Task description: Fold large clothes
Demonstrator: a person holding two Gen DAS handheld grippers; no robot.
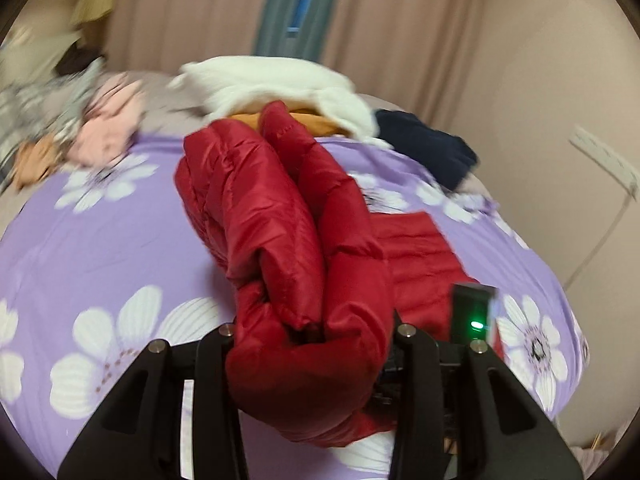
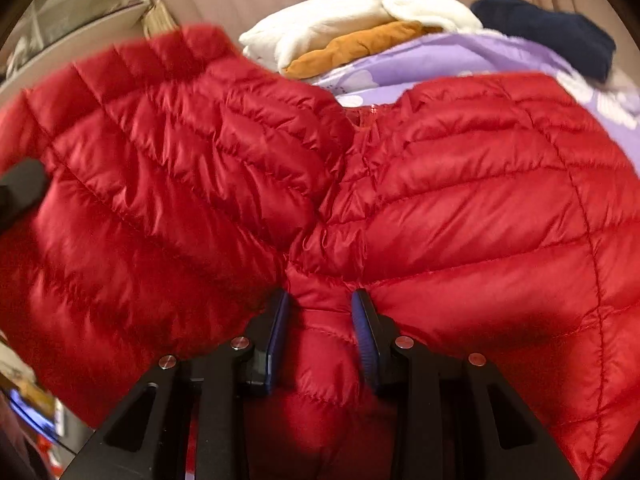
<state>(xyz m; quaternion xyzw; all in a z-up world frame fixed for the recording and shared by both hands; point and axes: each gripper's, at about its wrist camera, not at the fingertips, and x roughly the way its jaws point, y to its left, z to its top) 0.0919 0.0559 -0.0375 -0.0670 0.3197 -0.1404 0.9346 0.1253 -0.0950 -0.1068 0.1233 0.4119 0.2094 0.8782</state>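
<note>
1. Red quilted down jacket (image 2: 460, 200): spread over the bed, near half bunched and raised toward both claws, far half lying flat on the sheet (glossy fabric, stitched in bands).
2. Right claw (image 2: 320, 320): clenched on a puckered fold of the jacket; the blue pads (image 2: 366, 336) press it from either side, and the rest of the garment billows left and right beyond the fingertips.
3. Left claw (image 1: 316, 340): grasping a thick roll of the jacket that fills the gap between its black fingers and hides their tips; the roll rises up and away from the claw, clear of the sheet.
4. Bed sheet (image 1: 120, 240): lilac with large white flowers, beneath the jacket.
5. Far edge of bed: white garment (image 1: 280, 80) over an orange one (image 2: 360, 46), a navy item (image 1: 432, 144) to the right, pink clothing (image 1: 112, 128) to the left (blurred).
</note>
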